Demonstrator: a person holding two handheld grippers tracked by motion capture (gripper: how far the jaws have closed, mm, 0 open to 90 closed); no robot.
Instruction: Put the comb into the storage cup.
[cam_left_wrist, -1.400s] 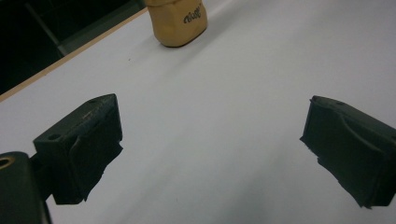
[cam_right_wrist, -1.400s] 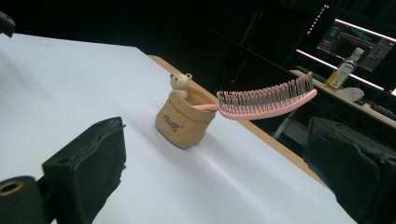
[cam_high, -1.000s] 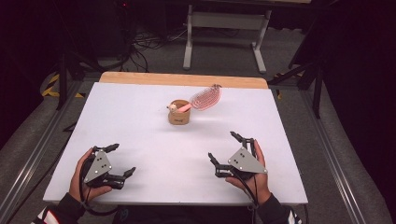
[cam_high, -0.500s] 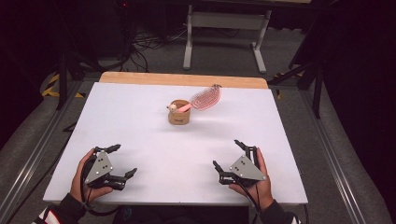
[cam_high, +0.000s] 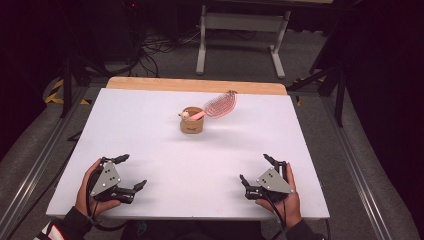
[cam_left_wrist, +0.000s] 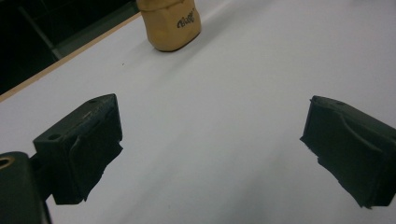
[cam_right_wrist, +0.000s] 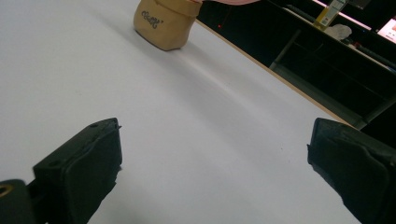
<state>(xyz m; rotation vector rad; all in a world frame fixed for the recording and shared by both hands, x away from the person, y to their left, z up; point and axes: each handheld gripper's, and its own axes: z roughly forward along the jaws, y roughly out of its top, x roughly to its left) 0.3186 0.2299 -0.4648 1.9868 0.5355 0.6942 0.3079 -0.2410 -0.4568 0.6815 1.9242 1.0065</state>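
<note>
A small tan cup (cam_high: 192, 121) stands upright just above the middle of the high view, on the white table (cam_high: 150, 125), with a pink whisk (cam_high: 219, 105) leaning out of it toward the upper right. The left gripper (cam_high: 129, 172) sits at the lower left of the frame and the right gripper (cam_high: 256, 171) at the lower right, both well apart from the cup, jaws spread wide with nothing between them.

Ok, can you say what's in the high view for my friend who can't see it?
A small brown cup stands on a white table, a pink whisk leaning out of it. Near the front edge, two hands hold the open left tongs and right tongs, both empty.
</note>
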